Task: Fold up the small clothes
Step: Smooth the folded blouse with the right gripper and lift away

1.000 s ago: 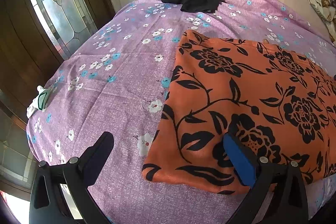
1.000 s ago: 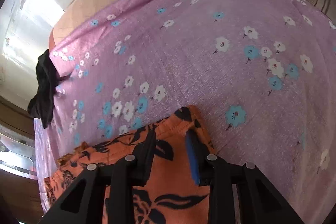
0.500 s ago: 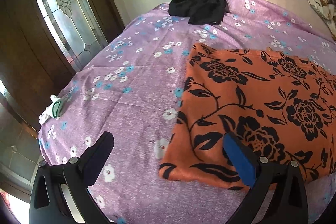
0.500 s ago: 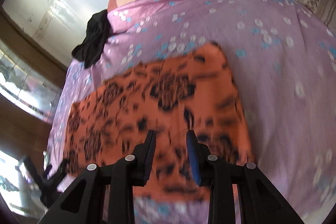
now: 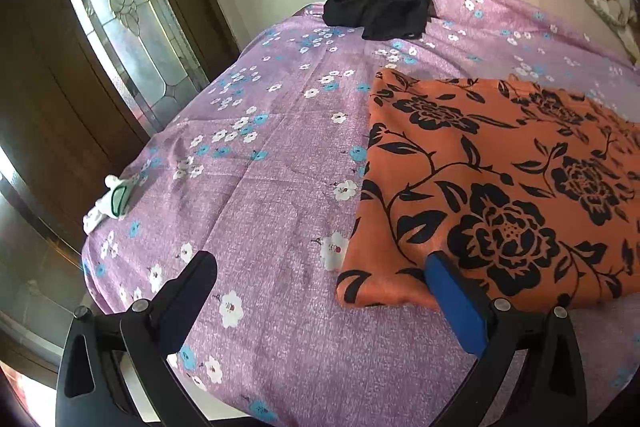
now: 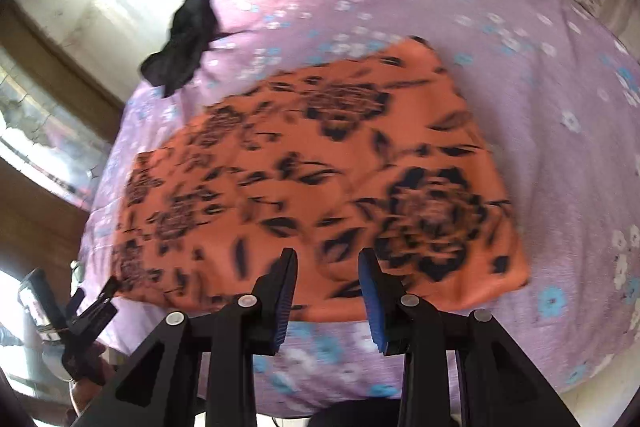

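Orange cloth [image 5: 500, 187]: folded flat on the bed [image 5: 280, 187], nothing gripping it.
Left gripper [image 5: 320, 283]: fingers spread wide, empty.
Right gripper [image 6: 328, 267]: fingers slightly apart, just been widening, empty.
Black garment [image 5: 380, 7]: at far edge.

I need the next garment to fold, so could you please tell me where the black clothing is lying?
The black clothing lies bunched at the bed's far edge near the wall, beyond the orange floral cloth, upper centre in the left view.

folded cloth [image 5: 500, 187]: you see it flat on the bed [image 5: 260, 207]
dark garment [image 5: 380, 7]: behind the folded cloth, at bed's far edge
small item [image 5: 112, 203]: left of the folded cloth, bed's edge
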### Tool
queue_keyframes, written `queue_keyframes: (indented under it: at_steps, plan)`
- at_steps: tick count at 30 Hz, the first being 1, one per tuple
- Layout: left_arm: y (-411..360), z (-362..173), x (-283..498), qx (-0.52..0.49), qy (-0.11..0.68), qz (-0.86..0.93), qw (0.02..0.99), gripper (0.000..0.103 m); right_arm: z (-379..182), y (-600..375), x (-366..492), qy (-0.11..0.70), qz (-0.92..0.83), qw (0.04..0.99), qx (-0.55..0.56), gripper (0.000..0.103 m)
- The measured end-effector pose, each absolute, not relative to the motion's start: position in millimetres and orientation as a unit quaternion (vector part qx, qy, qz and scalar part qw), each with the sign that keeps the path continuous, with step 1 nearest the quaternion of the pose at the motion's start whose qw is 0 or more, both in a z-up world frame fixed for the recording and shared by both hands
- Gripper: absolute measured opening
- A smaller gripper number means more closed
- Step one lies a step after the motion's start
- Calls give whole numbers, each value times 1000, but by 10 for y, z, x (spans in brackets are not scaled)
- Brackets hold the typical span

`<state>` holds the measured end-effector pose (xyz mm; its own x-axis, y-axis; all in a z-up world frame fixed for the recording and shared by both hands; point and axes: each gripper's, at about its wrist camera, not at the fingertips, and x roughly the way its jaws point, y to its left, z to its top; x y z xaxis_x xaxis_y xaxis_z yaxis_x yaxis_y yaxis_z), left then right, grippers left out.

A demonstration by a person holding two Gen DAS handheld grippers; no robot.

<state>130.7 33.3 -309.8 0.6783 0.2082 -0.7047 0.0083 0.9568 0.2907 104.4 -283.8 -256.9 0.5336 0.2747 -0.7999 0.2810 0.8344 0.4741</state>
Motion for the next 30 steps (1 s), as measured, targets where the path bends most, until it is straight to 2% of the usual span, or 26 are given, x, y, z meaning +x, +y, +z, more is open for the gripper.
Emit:
queue_keyframes:
  at_steps: [13, 20, 30]
  plan:
    - [468, -2946, 1263, 90, 379, 27, 921, 103, -2502, -1874, 1380, 500, 73, 827, 248, 35]
    - [465, -2911, 1289, 70, 379, 13, 923, 103, -2794, -1731, 1544, 527, 61, 815, 232, 35]
    - [419, -2890, 1313, 54, 382, -2, 923, 103, -2845, -1733, 1528, 511, 72, 827, 224, 35]
